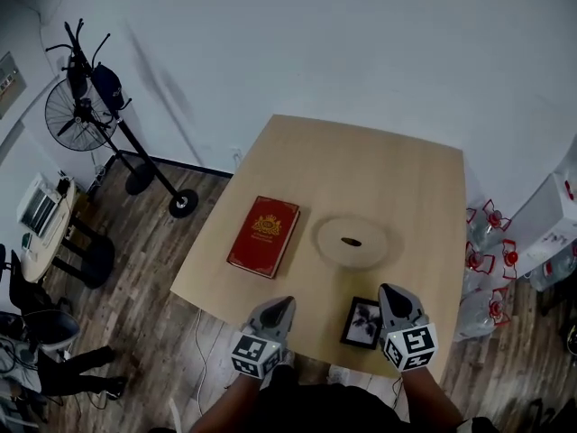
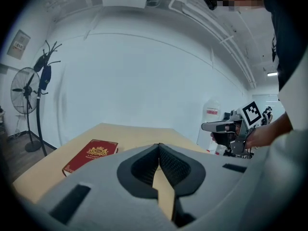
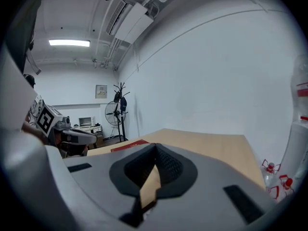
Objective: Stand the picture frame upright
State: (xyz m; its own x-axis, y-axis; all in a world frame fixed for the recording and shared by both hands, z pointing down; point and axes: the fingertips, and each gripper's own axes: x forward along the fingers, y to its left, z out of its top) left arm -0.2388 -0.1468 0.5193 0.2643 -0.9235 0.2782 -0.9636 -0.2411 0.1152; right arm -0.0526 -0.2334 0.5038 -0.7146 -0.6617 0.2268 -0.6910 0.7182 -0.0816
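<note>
White walls [image 1: 343, 34], wood-plank floor [image 1: 153, 269]

Red book [image 1: 263, 235], black picture frame [image 1: 362, 323]

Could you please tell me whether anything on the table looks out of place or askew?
Only the picture frame: it lies flat, face up, near the front edge of the table beside the right tongs, instead of standing. The red book sits slightly skewed. Nothing looks spilled or broken.

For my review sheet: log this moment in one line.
picture frame: flat on table | left gripper: shut, empty | right gripper: shut, empty
</note>
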